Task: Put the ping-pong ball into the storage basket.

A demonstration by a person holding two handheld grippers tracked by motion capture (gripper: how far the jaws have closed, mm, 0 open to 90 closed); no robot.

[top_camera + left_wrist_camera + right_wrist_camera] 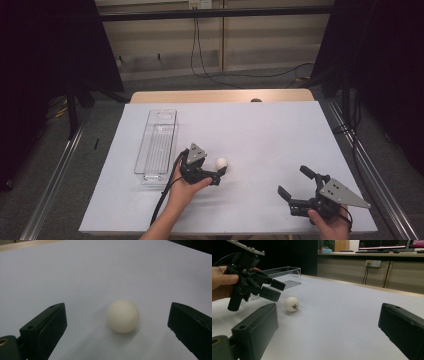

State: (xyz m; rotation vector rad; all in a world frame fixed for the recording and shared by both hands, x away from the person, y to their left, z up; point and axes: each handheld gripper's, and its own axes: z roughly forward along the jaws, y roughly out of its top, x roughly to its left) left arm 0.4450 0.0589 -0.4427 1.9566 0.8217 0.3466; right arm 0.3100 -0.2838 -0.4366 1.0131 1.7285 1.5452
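High view: the ball (221, 162) lies on the white tabletop (260, 135), just beyond the left tool (218, 175), with a clear box (157, 145) near its left. The right tool (295, 186) is well apart, jaws spread and empty.

Left gripper view: the ball (122, 316) sits between the spread jaws, touching neither.

Right gripper view: the ball (291, 304) looks light, hard and smooth, so it may roll or slip. I would grip it across its widest middle, gently.
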